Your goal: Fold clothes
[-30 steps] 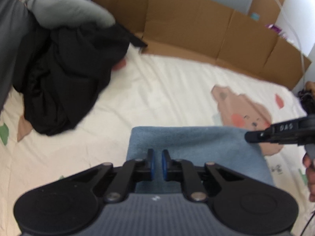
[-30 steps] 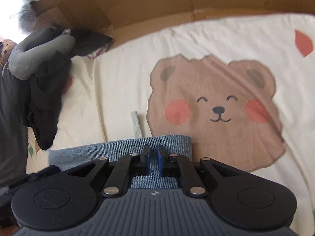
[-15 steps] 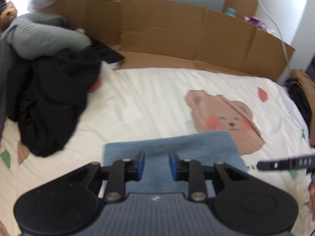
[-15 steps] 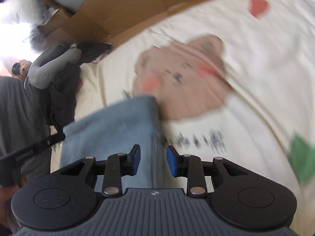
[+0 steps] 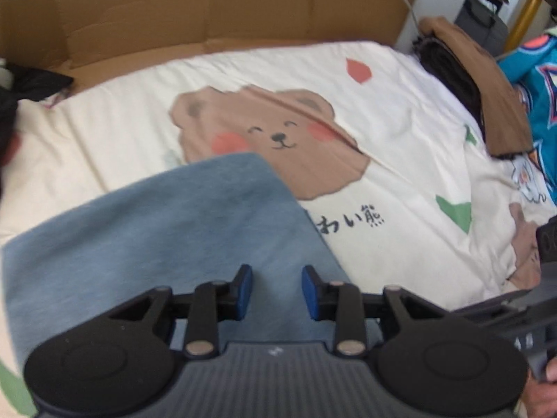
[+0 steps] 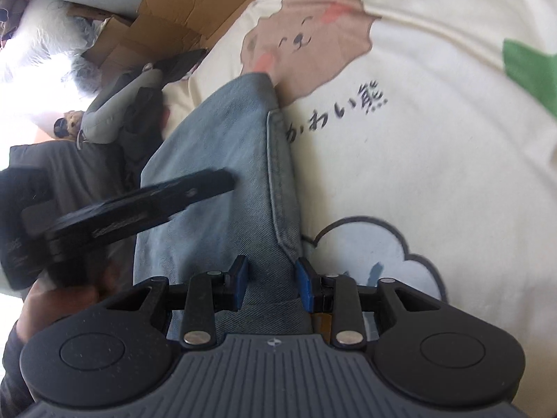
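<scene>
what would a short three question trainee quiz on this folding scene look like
1. True or false: the left gripper is clamped on the folded jeans.
2. Which animal is printed on the bedsheet beside the jeans: A cat, B bear, C rabbit?
3. Fill in: the brown wall behind the bed is made of ____.

Key: 1 false, its pads stand apart over the denim, as do the right gripper's; 2 B, bear; 3 cardboard.

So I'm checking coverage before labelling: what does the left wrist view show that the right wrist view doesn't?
Only the left wrist view: the stack of brown and dark clothes and a teal garment at the right edge. Only the right wrist view: the cloud print and grey clothes at far left. Both: the folded jeans, the bear print and the cardboard.
</scene>
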A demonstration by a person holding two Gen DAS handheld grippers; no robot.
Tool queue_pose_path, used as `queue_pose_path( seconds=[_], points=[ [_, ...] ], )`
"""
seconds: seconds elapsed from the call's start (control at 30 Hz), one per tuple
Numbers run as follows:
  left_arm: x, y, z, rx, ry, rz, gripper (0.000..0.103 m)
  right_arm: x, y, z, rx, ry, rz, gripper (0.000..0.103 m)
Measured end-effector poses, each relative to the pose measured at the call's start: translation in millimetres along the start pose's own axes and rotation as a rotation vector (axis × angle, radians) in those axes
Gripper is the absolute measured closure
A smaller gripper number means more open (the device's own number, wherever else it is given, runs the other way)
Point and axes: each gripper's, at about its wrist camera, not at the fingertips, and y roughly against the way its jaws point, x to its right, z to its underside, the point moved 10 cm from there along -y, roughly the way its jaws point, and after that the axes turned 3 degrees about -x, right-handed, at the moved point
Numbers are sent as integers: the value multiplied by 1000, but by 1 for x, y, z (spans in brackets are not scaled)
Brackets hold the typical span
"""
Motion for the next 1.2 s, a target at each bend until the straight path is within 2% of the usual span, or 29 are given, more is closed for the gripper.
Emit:
queue_pose_path(
  seconds=[0.13, 0.2, 0.27, 0.37, 0.47, 0.57, 0.63, 0.8, 0.97, 1.2],
  points=[
    [-1, -15, -2, -23, 4, -3, 68, 1, -6, -1, -10, 1, -25, 66],
    [-7, -18, -2, -18, 30, -16, 76, 7, -10, -2, -16, -27, -42, 66],
    [-14, -19, -3, -10, 49, -43, 92, 15, -14, -2, -26, -61, -56, 64],
    [-20, -18, -3, 6, 58, -49, 99, 13, -18, -4, -21, -54, -62, 64],
    [-27, -19, -3, 40, 97, -21, 100, 11, -29, -3, -51, -53, -68, 64],
    [-31, -21, -8, 66, 113, -12, 100, 13, -32, 1, -68, -104, -84, 68],
    [-30, -24, -11, 72, 95, -26, 100, 15, -29, 6, -57, -148, -99, 70],
    [-32, -29, -15, 62, 118, -31, 100, 10, -19, 19, -30, -156, -100, 73],
    [-31, -31, -16, 65, 101, -50, 99, 9, -6, 28, -12, -158, -83, 74],
    [-33, -31, -14, 72, 117, -38, 99, 10, 15, 43, 11, -202, -77, 74]
  ],
)
